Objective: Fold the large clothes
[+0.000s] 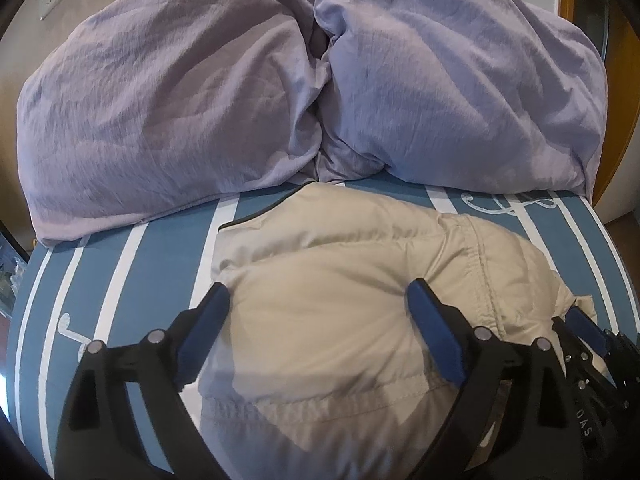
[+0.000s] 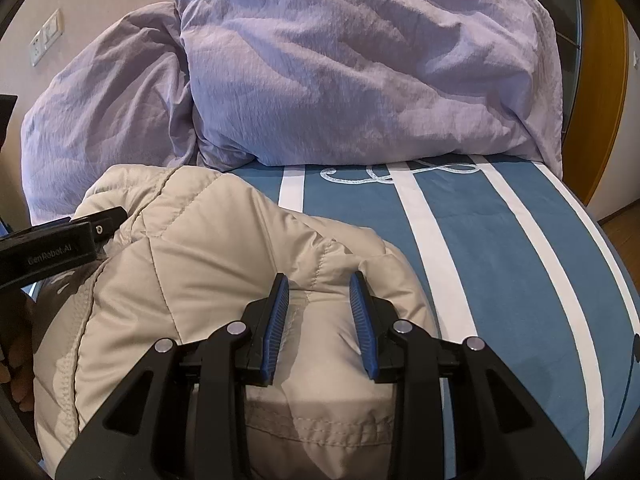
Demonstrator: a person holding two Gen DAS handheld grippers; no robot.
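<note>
The beige padded jacket (image 1: pixel 332 320) lies bunched on the bed's blue-and-white striped sheet (image 1: pixel 168 240), near the lilac duvet (image 1: pixel 180 100) heaped at the far side. The left wrist view shows the left gripper (image 1: pixel 318 308) spread wide above the jacket, holding nothing — and the right gripper (image 1: pixel 588 332) at its right edge. Only the right wrist view shows the right gripper (image 2: pixel 320 300) partly open, jacket fabric bulging between its blue pads (image 2: pixel 276 328) — whether it is pinched, I cannot tell.
</note>
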